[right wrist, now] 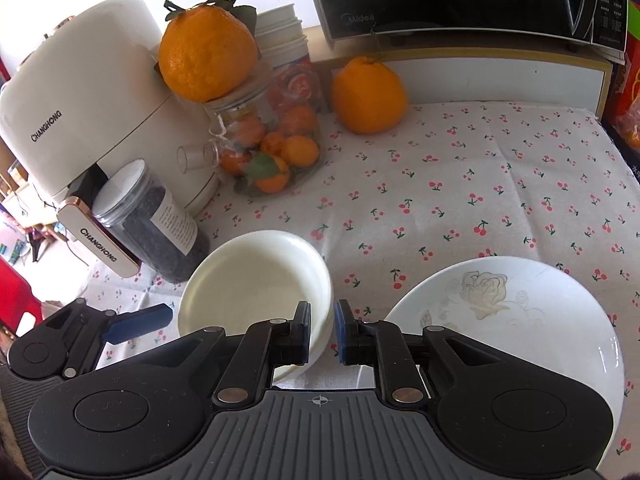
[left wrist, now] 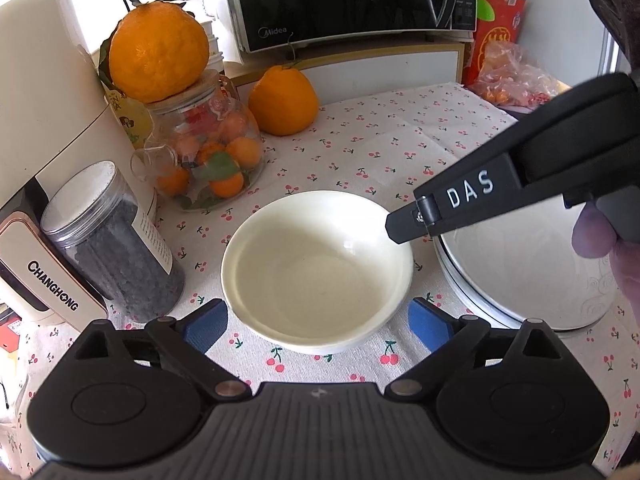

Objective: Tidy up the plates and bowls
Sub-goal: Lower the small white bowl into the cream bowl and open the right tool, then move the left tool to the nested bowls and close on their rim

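Observation:
A small white bowl [left wrist: 316, 272] stands on the cherry-print tablecloth [left wrist: 380, 152]. My left gripper [left wrist: 316, 328] is open, its blue pads on either side of the bowl's near rim without touching. My right gripper [right wrist: 322, 328] is shut on the bowl's right rim [right wrist: 324, 304], one pad inside and one outside. It shows in the left wrist view as a black finger [left wrist: 452, 204] over the bowl's right edge. A white plate with a rose print [right wrist: 516, 320] lies right of the bowl; in the left wrist view it looks like a stack of plates [left wrist: 520, 268].
A white air fryer [right wrist: 80, 120], a dark-filled jar [right wrist: 156, 220], a glass jar of small oranges [right wrist: 268, 148] with a big orange [right wrist: 208, 52] on top, and another orange [right wrist: 368, 96] stand at the left and back. A microwave [left wrist: 348, 0] sits on a shelf behind.

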A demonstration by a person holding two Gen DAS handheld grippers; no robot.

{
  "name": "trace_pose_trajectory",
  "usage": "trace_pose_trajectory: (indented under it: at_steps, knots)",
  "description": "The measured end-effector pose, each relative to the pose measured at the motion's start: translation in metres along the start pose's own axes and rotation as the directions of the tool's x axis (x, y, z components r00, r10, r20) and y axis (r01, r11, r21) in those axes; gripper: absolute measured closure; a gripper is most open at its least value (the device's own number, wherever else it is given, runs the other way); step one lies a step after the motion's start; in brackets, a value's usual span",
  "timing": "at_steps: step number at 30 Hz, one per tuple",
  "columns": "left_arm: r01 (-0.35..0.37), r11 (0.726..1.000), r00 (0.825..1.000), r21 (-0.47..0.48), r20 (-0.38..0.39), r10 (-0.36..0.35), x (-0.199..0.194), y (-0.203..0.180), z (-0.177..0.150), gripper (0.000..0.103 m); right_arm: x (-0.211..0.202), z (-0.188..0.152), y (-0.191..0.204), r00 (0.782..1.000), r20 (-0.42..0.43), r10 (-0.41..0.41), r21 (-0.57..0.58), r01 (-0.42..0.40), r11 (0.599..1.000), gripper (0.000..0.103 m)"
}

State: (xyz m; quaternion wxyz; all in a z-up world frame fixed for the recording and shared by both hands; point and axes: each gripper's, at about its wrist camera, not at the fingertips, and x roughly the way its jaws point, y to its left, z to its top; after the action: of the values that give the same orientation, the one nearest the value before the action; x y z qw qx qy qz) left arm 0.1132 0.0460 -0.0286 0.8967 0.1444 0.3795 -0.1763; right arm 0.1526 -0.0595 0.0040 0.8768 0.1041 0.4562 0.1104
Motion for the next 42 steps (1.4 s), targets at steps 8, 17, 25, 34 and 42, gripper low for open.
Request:
trace_pose_trajectory:
  at_steps: [8, 17, 25, 34, 42]
  knots:
    - [0.008, 1.000, 1.000, 0.022, -0.006, -0.008, -0.001, -0.001, -0.002, 0.001, -0.007, 0.004, -0.010, 1.000, 0.023, 0.017, 0.035, -0.018, 0.999, 0.040]
    - [0.032, 0.999, 0.999, 0.015, 0.004, -0.032, -0.011, 0.006, -0.006, 0.001, -0.022, 0.009, -0.021, 0.997, 0.076, -0.004, 0.015, 0.003, 1.000, 0.026]
    - [0.084, 0.989, 0.996, -0.125, 0.035, -0.080, -0.025, 0.023, -0.003, 0.001, -0.032, 0.013, -0.029, 0.994, 0.101, -0.030, -0.025, 0.033, 0.999, 0.021]
    - [0.093, 0.913, 0.994, -0.396, -0.015, -0.107, -0.015, 0.050, -0.002, 0.002, -0.024, 0.019, -0.032, 0.995, 0.093, -0.032, 0.005, 0.032, 0.999, 0.021]
    - [0.076, 0.789, 0.989, -0.610, -0.051, -0.136, -0.006, 0.071, -0.008, 0.012, -0.007, 0.021, -0.023, 0.998, 0.062, -0.005, 0.026, 0.003, 1.000, 0.021]
